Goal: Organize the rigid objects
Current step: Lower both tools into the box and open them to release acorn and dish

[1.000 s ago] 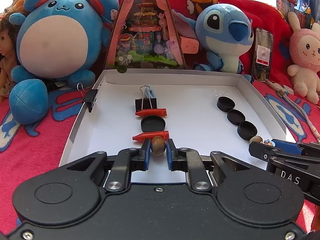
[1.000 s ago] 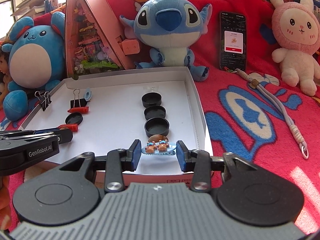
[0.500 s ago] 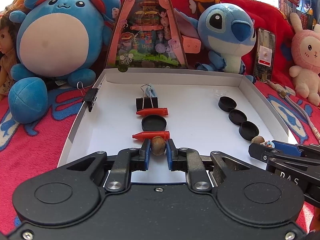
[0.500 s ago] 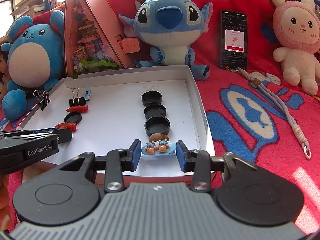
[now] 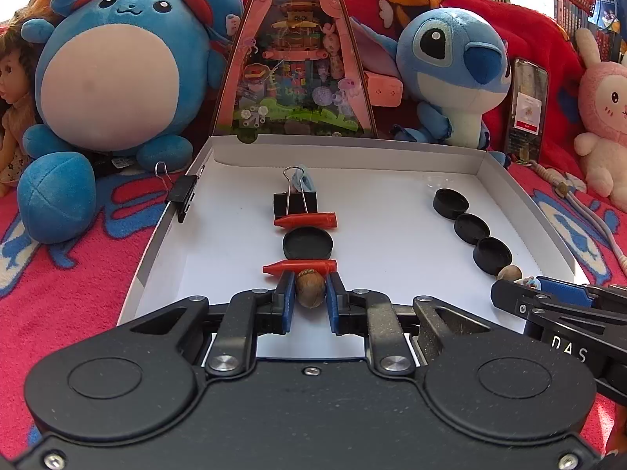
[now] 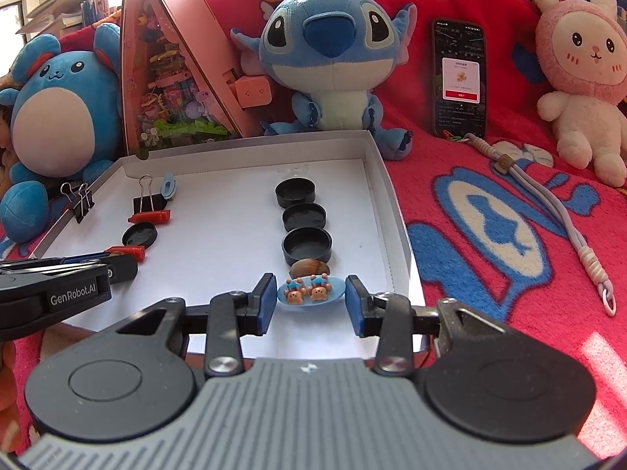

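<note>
Change is nil: left gripper (image 5: 309,293) stays clamped on the brown ridged nut (image 5: 310,289) near the white cardboard tray's (image 5: 525,205) front edge, right gripper (image 6: 309,299) on the blue oval hairclip (image 6: 310,291) by the front right corner; both await release.

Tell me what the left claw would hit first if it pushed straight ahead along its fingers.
The left claw, shut on a brown nut, would likely meet the near red crayon lying crosswise just ahead of the nut, then the black cap behind it. Depth is hard to judge.
</note>
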Available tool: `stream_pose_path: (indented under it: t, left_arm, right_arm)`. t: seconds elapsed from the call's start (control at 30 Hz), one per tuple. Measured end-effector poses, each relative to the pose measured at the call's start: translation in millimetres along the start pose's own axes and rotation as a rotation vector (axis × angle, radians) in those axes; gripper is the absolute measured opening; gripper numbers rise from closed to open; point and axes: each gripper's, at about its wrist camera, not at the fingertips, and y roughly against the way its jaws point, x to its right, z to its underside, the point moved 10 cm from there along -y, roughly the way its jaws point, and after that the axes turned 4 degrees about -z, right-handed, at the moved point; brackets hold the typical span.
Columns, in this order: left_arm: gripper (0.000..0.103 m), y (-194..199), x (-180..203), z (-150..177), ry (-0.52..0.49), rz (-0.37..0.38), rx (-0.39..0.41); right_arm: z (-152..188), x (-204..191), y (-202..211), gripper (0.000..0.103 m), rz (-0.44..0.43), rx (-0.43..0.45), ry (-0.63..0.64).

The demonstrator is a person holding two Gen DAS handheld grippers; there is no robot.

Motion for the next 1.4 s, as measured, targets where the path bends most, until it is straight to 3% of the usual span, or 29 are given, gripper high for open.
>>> stream_pose_path:
  t: [0.63,0.83,0.93,1.1,1.27,1.4]
  left_arm:
    - [0.020,-0.1,2.0,0.2,-0.008,-0.008,0.018]
    - [0.039,1.3,4.4,0.6,-0.012,0.005,0.016]
    - [0.045,4.4,4.4,0.1,-0.014,0.004,0.019]
    - [0.058,16.9,1.4,-5.1,-0.011,0.006,0.052]
    - [0.076,31.6,0.3,-9.4,-0.015,0.010,0.078]
    - [0.079,42.6,-0.5,-10.7,-0.020,0.014,0.090]
  right_arm:
    - [0.8,-1.1,-1.1,0.045,0.005,0.010,0.015]
    - [1.1,-1.3,-0.1,0.047,0.003,0.020,0.016]
    - [0.4,-1.1,2.6,0.058,-0.007,0.029,0.005]
    - [-2.1,-1.7,10.1,0.059,-0.008,0.052,0.009]
    - [-6.9,-4.7,24.1,0.066,-0.007,0.091,0.030]
    - [-10.3,-4.7,33.4,0.071,0.001,0.115,0.042]
